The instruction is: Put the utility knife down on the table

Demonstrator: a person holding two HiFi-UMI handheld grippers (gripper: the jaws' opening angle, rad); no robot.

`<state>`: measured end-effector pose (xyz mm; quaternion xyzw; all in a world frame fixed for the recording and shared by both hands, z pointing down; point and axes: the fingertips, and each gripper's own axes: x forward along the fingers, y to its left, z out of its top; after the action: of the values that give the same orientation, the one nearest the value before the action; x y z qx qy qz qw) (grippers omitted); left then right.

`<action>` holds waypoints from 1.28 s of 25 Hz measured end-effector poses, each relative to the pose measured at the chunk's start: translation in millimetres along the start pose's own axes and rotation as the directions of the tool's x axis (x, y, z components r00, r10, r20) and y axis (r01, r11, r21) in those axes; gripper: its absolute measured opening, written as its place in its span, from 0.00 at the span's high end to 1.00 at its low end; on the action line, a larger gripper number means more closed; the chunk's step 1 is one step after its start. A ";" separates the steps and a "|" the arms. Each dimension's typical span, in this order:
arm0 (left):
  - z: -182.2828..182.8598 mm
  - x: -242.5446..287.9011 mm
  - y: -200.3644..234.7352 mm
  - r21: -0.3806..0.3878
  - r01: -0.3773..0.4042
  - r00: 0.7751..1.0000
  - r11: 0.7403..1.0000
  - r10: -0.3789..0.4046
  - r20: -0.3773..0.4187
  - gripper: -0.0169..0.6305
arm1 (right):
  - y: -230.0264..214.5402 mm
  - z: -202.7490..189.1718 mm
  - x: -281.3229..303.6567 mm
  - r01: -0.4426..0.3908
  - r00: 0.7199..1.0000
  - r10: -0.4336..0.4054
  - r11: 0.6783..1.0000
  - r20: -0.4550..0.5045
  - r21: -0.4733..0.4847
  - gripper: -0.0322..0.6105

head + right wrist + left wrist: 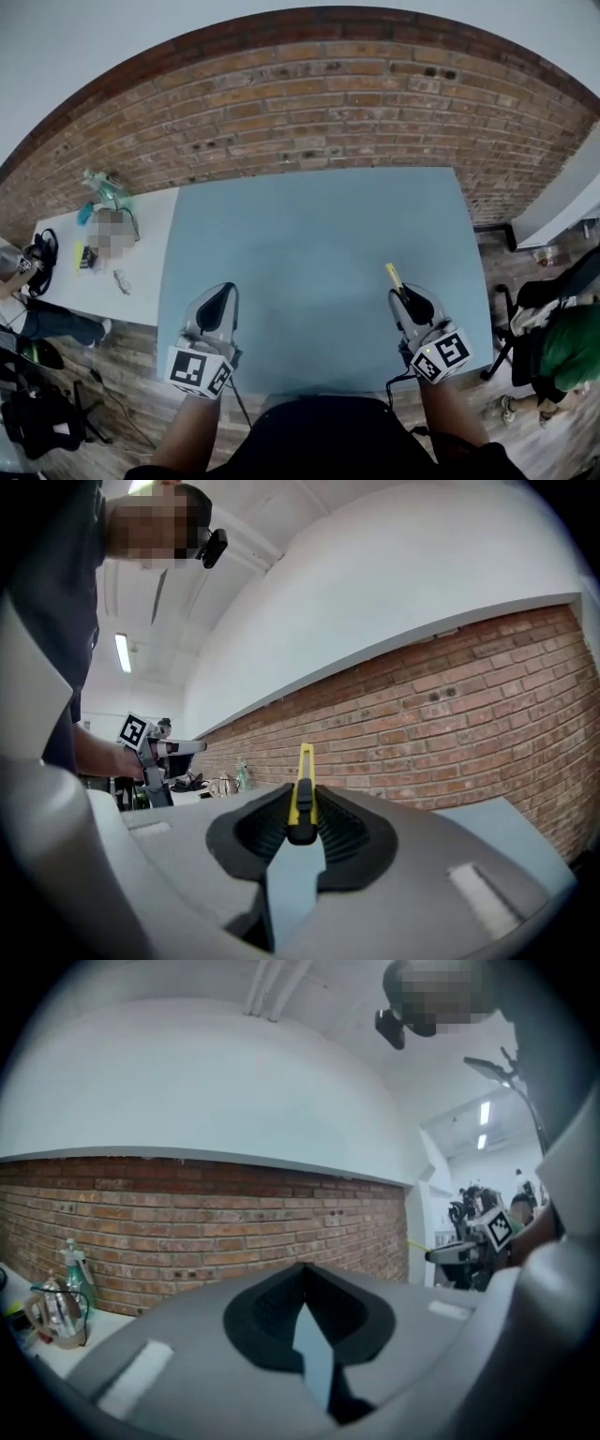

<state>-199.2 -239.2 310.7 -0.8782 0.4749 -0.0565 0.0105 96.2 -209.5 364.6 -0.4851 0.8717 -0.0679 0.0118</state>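
A yellow utility knife (393, 274) sticks out forward from my right gripper (403, 294), which is shut on it above the near right part of the blue-grey table (309, 234). In the right gripper view the knife (304, 778) stands on edge between the black pads, with its tip toward the brick wall. My left gripper (221, 292) hovers over the table's near left corner. In the left gripper view its jaws meet at the tips (302, 1267) and hold nothing. Both grippers point level, and each shows in the other's view: the left gripper (157, 751) and the right gripper (461, 1252).
A white side table (141, 253) adjoins the blue one on the left and carries a spray bottle (101, 186) and small clutter. A brick wall (328, 103) runs behind. At the right are a seated person in green (567, 347) and a chair.
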 end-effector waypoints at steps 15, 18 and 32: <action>-19.1 17.3 19.4 -0.039 0.043 0.999 0.998 -0.044 -0.010 0.97 | 1.7 4.9 33.8 0.032 0.998 -0.033 0.999 -0.050 -0.025 0.84; -28.5 15.1 24.9 -0.051 0.030 0.999 0.998 -0.031 -0.030 0.97 | -0.5 -0.5 38.1 0.032 0.997 -0.034 0.999 -0.066 -0.021 0.84; -42.3 17.4 41.6 -0.050 -0.009 0.998 0.999 0.006 -0.064 0.97 | -4.5 -25.0 50.3 0.022 0.992 -0.019 1.000 -0.127 0.015 0.84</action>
<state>-229.0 -275.1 351.3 -0.8741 0.4796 -0.0726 -0.0263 71.3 -251.8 392.2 -0.4887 0.8651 -0.1057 -0.0404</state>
